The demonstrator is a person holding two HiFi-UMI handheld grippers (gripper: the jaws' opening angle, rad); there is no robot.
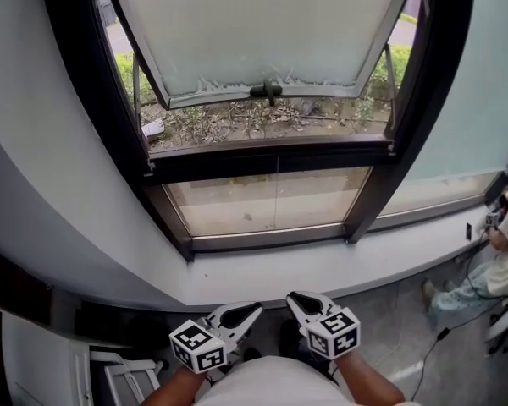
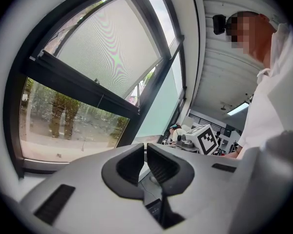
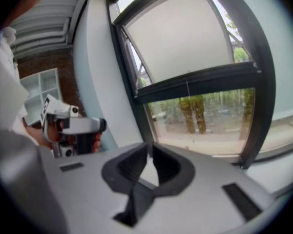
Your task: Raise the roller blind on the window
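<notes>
Two grippers sit low in your head view, side by side and close to your body. Your left gripper (image 1: 247, 310) and right gripper (image 1: 298, 299) both point toward the sill (image 1: 322, 269), well apart from the window. The blind (image 1: 262, 24) is down over the upper pane, inside the dark frame (image 1: 262, 161). Its lower edge lies just above the crossbar. The lower pane is uncovered, and the ground outside shows through it. A seated person (image 1: 499, 260) is at the far right edge, beside the sill's end. A white shelf (image 1: 123, 379) shows at the bottom left.

In your left gripper view the jaws are clenched, pads almost meeting, with nothing between them (image 2: 145, 147). The blind (image 2: 112, 52) fills the pane above the crossbar, far beyond the tips. Your right gripper's marker cube (image 2: 205, 138) shows just past the jaws at the right. A white shirt fills the right edge.

In your right gripper view the jaws are likewise pressed together and empty (image 3: 150, 147). The blind (image 3: 185, 33) hangs over the upper pane, with trees visible through the glass below it. Your left gripper (image 3: 71, 126) appears at the left, with the shelf (image 3: 39, 89) behind it.
</notes>
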